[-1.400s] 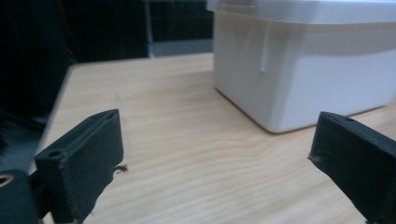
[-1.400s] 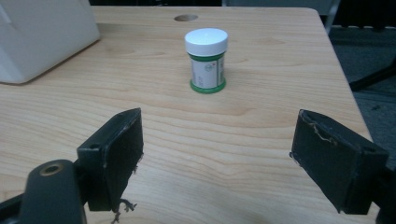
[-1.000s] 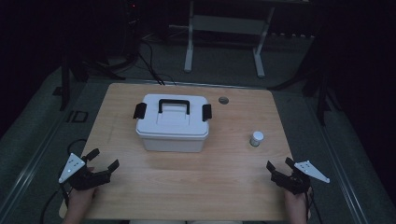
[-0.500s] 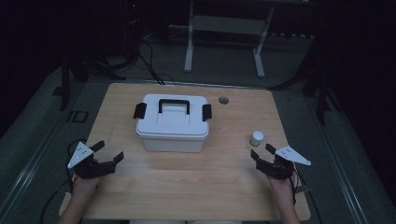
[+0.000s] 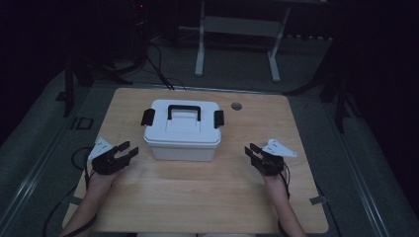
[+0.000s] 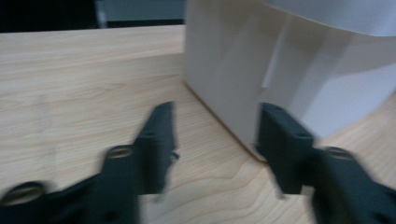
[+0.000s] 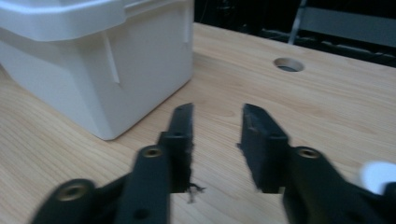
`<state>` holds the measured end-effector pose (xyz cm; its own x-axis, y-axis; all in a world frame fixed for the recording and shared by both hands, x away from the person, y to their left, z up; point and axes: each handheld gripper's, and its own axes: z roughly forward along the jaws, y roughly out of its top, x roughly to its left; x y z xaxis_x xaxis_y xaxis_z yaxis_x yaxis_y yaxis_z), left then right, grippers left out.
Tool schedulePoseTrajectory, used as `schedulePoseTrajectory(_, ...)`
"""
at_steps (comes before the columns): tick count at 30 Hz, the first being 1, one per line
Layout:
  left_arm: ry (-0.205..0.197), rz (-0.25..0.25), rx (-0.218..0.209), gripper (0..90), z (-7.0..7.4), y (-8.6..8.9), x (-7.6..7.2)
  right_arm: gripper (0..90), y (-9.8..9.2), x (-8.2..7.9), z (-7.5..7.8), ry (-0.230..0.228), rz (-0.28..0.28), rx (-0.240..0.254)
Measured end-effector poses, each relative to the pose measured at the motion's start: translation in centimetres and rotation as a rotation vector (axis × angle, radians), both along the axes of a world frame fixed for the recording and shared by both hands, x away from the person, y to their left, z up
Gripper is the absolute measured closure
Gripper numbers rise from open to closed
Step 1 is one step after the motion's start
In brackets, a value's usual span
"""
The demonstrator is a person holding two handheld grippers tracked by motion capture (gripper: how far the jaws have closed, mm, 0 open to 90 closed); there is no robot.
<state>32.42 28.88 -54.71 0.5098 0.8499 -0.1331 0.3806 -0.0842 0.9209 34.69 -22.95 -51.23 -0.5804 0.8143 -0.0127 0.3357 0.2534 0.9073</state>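
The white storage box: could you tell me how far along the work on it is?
Nothing looks done: the white storage box sits closed, its black side latches down. In hand: the left gripper and right gripper flank it, jaws just closing on nothing. Left: unlatching and opening it, probably.

One white lidded storage box point(image 5: 182, 129) with one black handle point(image 5: 184, 110) and two black latches point(image 5: 147, 117). Two hand-held grippers point(image 5: 124, 150), one per hand. One round hole point(image 5: 236, 106) in one wooden counter point(image 5: 207, 197).
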Motion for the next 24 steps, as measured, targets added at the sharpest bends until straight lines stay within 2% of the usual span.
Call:
schedulePoseTrajectory(1, 0.021, -0.012, 0.013, 57.6, -0.1, -0.3, 0.6, 82.6, 0.4, 0.3, -0.1, 0.006, 0.004, -0.012)
schedulePoseTrajectory(2, 0.021, -0.012, 0.013, 61.4, -0.1, -0.3, 0.6, 87.1, 0.9, 0.6, -0.3, 0.014, 0.001, -0.027)
schedulePoseTrajectory(3, 0.036, -0.012, 0.026, 62.5, -0.1, -0.6, 1.2, 89.8, 1.3, 0.9, -0.5, 0.026, 0.001, -0.034)
schedulePoseTrajectory(4, 0.036, -0.012, 0.026, 67.8, -0.1, -0.6, 1.2, 89.8, 1.3, 0.9, -0.5, 0.026, 0.001, -0.034)
schedulePoseTrajectory(5, 0.059, -0.013, 0.017, 68.5, -0.2, -0.9, 1.8, 89.9, 2.1, 1.4, -0.9, 0.044, 0.007, -0.045)
schedulePoseTrajectory(6, 0.059, -0.013, 0.017, 74.1, -0.2, -0.9, 1.8, 89.9, 2.1, 1.4, -0.9, 0.044, 0.007, -0.045)
schedulePoseTrajectory(7, 0.073, -0.014, 0.012, 78.2, -0.4, -1.2, 2.3, 90.0, 2.9, 1.8, -1.2, 0.062, 0.014, -0.042)
schedulePoseTrajectory(8, 0.083, -0.017, 0.015, 81.4, -0.4, -1.4, 2.6, 90.0, 3.3, 2.0, -1.4, 0.062, 0.015, -0.044)
schedulePoseTrajectory(10, 0.081, -0.011, 0.023, 85.3, -0.5, -1.6, 2.8, 90.0, 3.7, 2.2, -1.5, 0.066, 0.017, -0.042)
schedulePoseTrajectory(13, 0.104, -0.016, 0.019, 89.0, -0.7, -2.2, 3.6, 90.0, 5.2, 3.0, -1.7, 0.084, 0.037, -0.017)
schedulePoseTrajectory(16, 0.105, -0.012, 0.028, 89.1, -0.8, -2.6, 3.9, 90.0, 6.3, 3.5, -1.7, 0.088, 0.054, -0.019)
schedulePoseTrajectory(17, 0.104, -0.031, 0.032, 89.0, -0.8, -2.8, 4.2, 90.0, 6.7, 3.7, -1.7, 0.088, 0.056, -0.018)
schedulePoseTrajectory(19, 0.104, -0.031, 0.032, 89.1, -0.8, -2.8, 4.2, 90.0, 7.0, 3.8, -1.7, 0.090, 0.062, -0.018)
schedulePoseTrajectory(20, 0.111, -0.057, 0.025, 89.0, -0.8, -3.2, 4.6, 89.9, 7.6, 4.1, -1.5, 0.094, 0.071, -0.011)
schedulePoseTrajectory(24, 0.095, -0.067, 0.020, 89.1, -0.6, -3.9, 4.8, 90.0, 8.5, 4.5, -1.5, 0.108, 0.084, 0.012)
